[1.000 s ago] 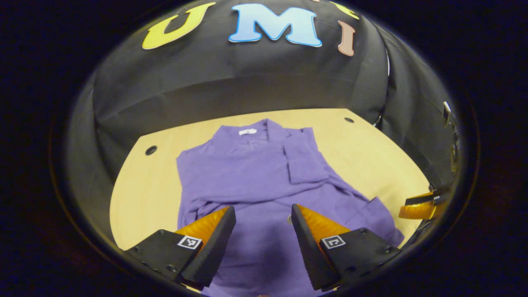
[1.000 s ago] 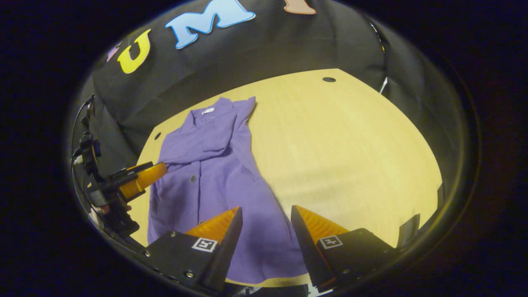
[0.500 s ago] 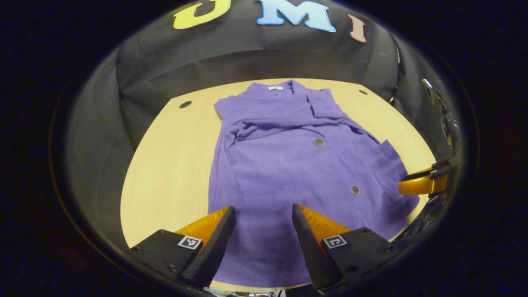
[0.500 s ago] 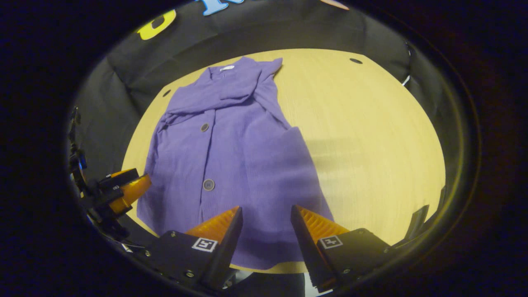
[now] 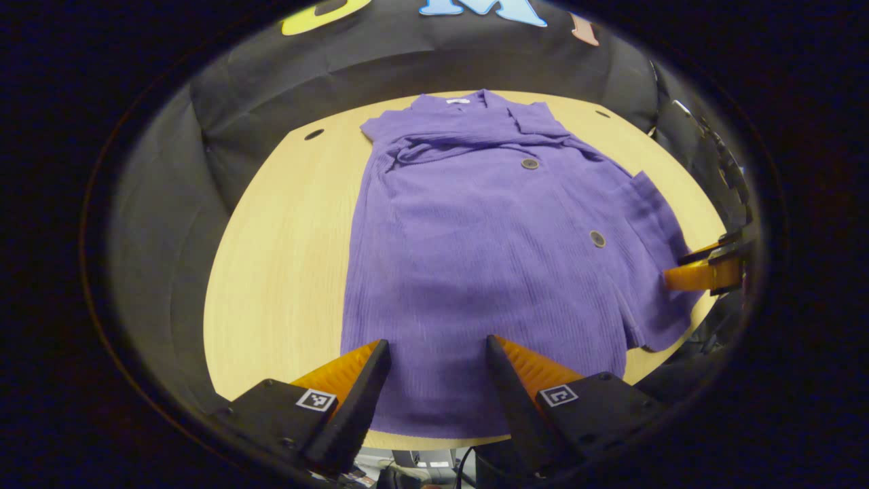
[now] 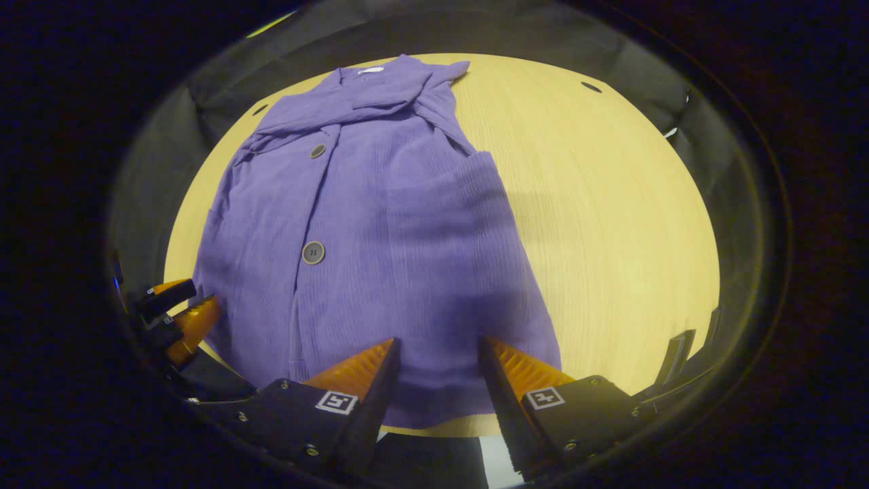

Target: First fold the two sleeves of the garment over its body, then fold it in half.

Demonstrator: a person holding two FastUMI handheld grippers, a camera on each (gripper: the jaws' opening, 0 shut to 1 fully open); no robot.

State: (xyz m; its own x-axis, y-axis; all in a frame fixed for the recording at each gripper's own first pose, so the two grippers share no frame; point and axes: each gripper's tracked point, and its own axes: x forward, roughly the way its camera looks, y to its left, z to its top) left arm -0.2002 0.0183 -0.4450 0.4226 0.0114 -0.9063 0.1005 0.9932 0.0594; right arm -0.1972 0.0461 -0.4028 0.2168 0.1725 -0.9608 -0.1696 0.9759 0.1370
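While the left gripper [image 5: 431, 353] hovers wide apart over the near hem, the purple garment [image 5: 489, 251] lies flat along the wooden table [image 5: 271, 272], collar at the far edge, sleeves folded across. Right gripper view: right gripper [image 6: 434, 353], likewise wide, above the hem; two buttons [image 6: 313, 252] visible.

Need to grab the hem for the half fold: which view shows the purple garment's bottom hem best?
The left gripper view: the purple ribbed garment's hem runs nearly edge to edge along the wooden table's near edge. The right gripper view shows its right part.
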